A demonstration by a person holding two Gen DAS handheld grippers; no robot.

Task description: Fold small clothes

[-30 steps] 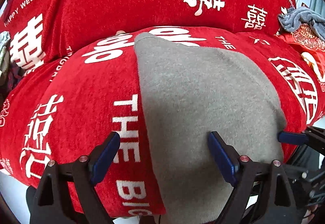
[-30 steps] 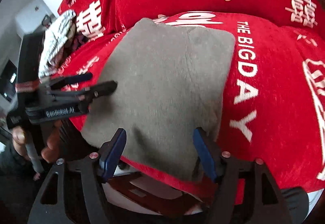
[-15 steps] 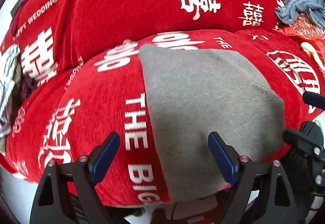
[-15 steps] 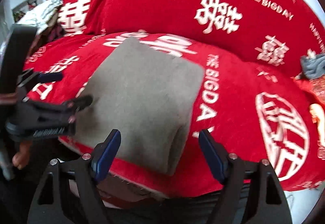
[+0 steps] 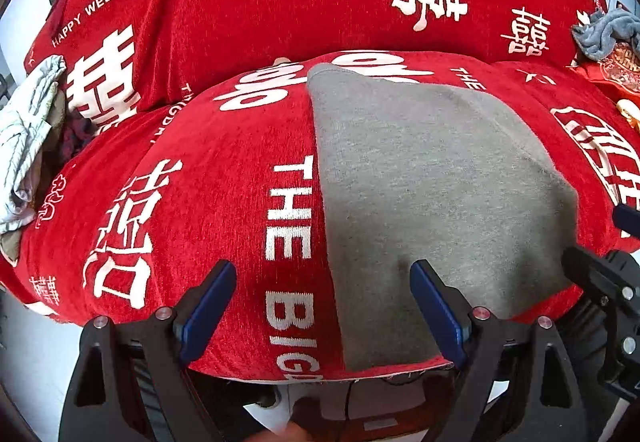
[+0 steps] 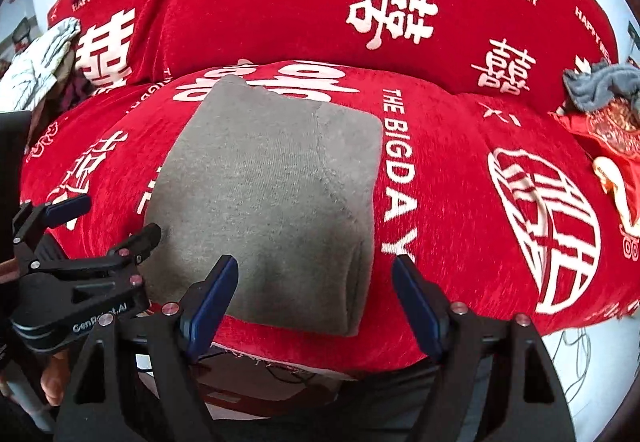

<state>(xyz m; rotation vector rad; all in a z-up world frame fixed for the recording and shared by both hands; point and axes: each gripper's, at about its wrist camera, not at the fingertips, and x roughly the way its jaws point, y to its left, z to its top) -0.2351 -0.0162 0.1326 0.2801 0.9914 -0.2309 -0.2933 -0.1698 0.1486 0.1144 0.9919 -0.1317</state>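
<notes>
Both hand-held tools, left tool (image 5: 324, 306) and right tool (image 6: 316, 298), have lifted off the folded grey garment (image 6: 272, 201), released

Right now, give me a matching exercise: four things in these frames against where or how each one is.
Things:
1. grey garment
2. striped cloth
3. blue-grey cloth
4. right gripper

Places or states:
A. crumpled at the far right, by the backrest
B. folded flat on the red seat
C. open, holding nothing
D. bunched at the left end of the sofa

Pairs: 1-B, 2-D, 3-A, 4-C
</notes>
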